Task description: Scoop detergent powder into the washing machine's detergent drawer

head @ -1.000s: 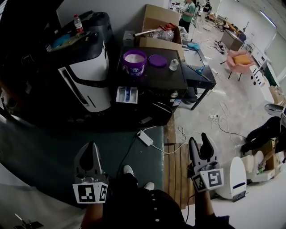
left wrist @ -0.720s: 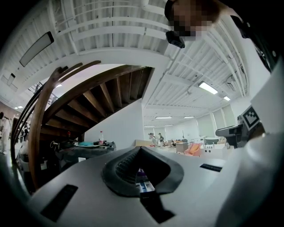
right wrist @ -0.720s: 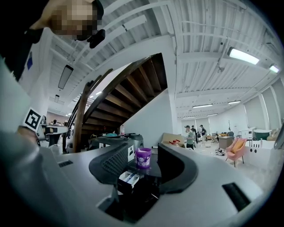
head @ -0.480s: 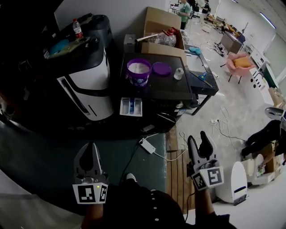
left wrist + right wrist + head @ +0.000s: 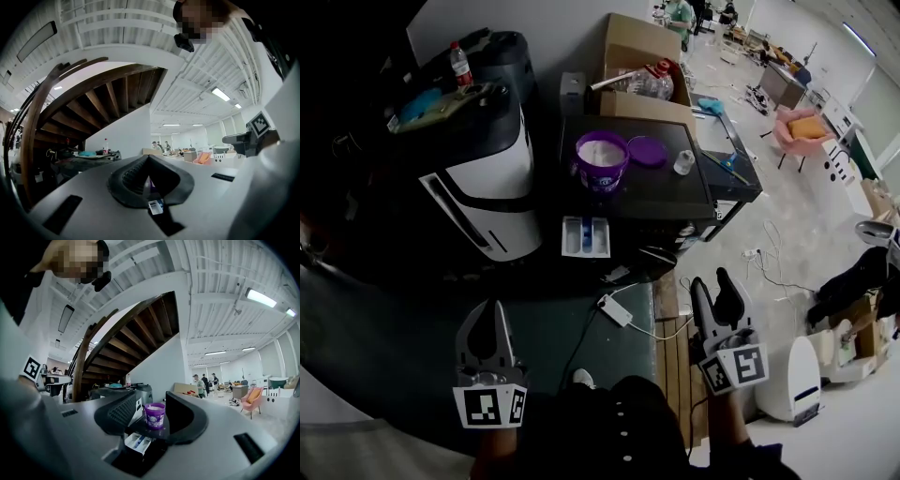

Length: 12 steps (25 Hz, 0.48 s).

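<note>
Left tongs (image 5: 492,311) are pinched together at the tips with nothing in them. Right tongs (image 5: 712,284) are spread pretty wide, have just eased in a touch, and are also empty: in the right gripper view the purple tub (image 5: 154,415) only lines up in the gap from far off, and neither pad touches anything. Both tongs are well short of the tub, on the viewer's side of it. For writing, the tub has a label on its side but it's too small for me to read, and the same goes for the label on the red-capped bottle (image 5: 460,62) way off to the tub's left; otherwise there are just the black-and-white square markers on the tongs' cubes. The tub sits open on the black top of the washing machine (image 5: 675,192) and is full of white powder. Its purple lid (image 5: 648,151) lies flat just right of the tub, with a small white cup (image 5: 682,162) a bit further right. The detergent drawer (image 5: 585,235) is pulled out just below the tub, showing white compartments and a blue one in the middle.
</note>
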### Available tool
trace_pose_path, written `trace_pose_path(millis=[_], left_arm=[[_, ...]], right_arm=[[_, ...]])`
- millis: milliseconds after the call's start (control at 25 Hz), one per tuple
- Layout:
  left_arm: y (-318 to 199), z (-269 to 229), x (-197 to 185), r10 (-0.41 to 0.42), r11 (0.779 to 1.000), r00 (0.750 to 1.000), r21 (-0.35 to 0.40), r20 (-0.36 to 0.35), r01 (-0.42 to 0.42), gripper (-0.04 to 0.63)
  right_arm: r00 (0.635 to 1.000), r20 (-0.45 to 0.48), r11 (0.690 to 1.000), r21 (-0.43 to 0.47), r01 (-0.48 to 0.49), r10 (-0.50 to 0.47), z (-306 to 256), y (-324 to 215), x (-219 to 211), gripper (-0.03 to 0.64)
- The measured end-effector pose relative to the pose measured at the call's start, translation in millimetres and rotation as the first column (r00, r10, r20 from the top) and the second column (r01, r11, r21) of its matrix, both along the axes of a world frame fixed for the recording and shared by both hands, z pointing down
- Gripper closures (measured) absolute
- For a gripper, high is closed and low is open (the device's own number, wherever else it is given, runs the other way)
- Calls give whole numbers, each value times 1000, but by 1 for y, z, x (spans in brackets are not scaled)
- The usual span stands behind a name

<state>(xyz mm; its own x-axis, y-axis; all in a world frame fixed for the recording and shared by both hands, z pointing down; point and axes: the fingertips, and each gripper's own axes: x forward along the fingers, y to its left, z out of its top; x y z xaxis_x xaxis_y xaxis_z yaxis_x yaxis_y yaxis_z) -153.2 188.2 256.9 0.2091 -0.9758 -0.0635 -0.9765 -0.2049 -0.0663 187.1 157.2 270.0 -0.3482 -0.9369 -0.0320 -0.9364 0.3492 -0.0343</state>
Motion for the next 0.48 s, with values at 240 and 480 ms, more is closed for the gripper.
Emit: trace_pose_path(millis=[240,480], left_arm=[[-26,13,-2,12,1000,1000,-26,-19,-12,589],[-60,26,-1,-3,999,1000,-37,-21,2,589]], right_arm=[[1000,-15,999,-35,-11,11,8,-20,-2,420],[1000,-15,999,-38,5,-5,19,-60,-4,420]])
